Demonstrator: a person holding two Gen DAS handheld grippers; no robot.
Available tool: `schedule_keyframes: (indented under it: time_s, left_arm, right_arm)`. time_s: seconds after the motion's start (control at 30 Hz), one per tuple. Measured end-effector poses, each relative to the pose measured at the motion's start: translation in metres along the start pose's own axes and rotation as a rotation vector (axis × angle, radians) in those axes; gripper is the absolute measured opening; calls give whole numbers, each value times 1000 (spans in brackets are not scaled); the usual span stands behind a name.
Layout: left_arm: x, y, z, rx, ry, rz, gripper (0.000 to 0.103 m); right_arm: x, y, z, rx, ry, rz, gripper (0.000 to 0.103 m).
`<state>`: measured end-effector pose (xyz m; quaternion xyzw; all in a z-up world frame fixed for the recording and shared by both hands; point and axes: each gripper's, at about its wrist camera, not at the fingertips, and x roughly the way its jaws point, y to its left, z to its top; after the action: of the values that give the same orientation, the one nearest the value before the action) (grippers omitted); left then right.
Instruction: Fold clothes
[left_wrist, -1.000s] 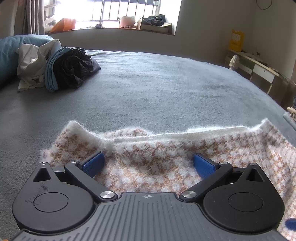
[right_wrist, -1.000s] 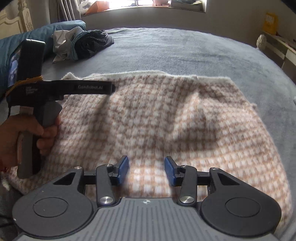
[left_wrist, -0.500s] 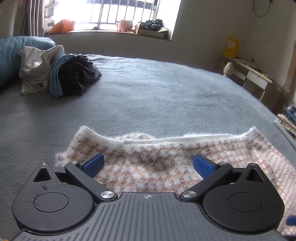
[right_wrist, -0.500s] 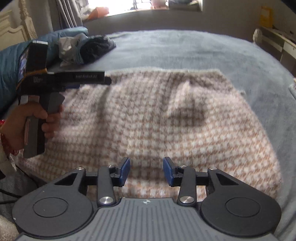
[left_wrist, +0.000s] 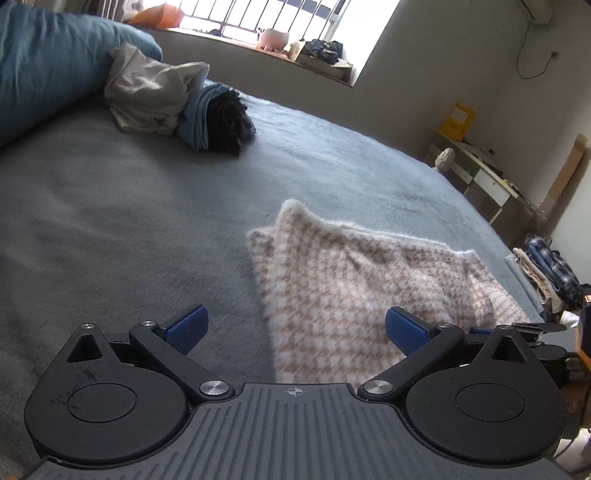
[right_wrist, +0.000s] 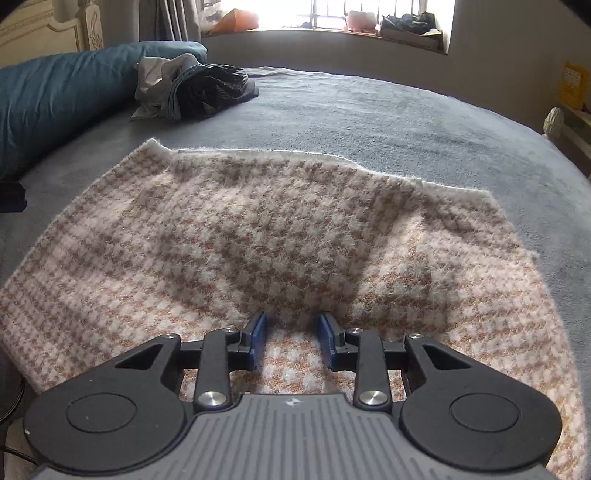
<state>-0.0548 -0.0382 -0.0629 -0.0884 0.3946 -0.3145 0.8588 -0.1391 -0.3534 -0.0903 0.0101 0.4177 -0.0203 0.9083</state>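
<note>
We saw the sweater (right_wrist: 280, 236), a fuzzy tan-and-white check knit, lying spread on the grey bed (right_wrist: 388, 110), its far white edge running across the bedspread and its near part reaching under the right claw (right_wrist: 291, 339). That claw had just been closing: its blue pads stood narrow, with a raised ridge of the knit between them; whether they already pressed on it we could not tell. The cloth puckered into shaded folds just ahead of the pads.

Through the left wrist camera, the left claw (left_wrist: 295, 328) stood wide, holding nothing. Its left pad hung over bare bedspread and its right pad over the sweater (left_wrist: 369, 288), whose left edge ran between them. At the right edge of that view we made out part of the other claw's black frame.

Well beyond the sweater lay a pile (right_wrist: 192, 92) of other clothes, pale, blue and dark, resting against a teal pillow (right_wrist: 55, 96) at the head of the bed. Nothing lay on the open bedspread between pile and sweater. Farther off stood a window sill (left_wrist: 280, 48) with clutter, and a desk (left_wrist: 487, 177) by the right wall.
</note>
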Motion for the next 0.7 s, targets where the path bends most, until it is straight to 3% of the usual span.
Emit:
schedule_keyframes:
  time_s: [0.2, 0.43, 0.5, 0.6, 0.67, 0.7]
  left_arm:
    - [18, 12, -8, -71, 110, -119, 103]
    - [50, 7, -16, -42, 211, -154, 103]
    - [54, 8, -17, -43, 233, -175, 103]
    - [56, 11, -19, -21, 245, -202, 103]
    - [56, 14, -20, -36, 245, -214, 103]
    - [57, 15, -21, -43, 245, -218, 103]
  right_arm:
    - [-4, -4, 3, 9, 17, 15, 35]
    - [-4, -11, 9, 33, 51, 41, 39]
    - [-13, -9, 14, -40, 26, 69, 40]
    - [-30, -9, 27, -171, -29, 126, 54]
    - [-33, -13, 39, -223, -18, 186, 82]
    - [-33, -12, 43, -260, -13, 202, 87]
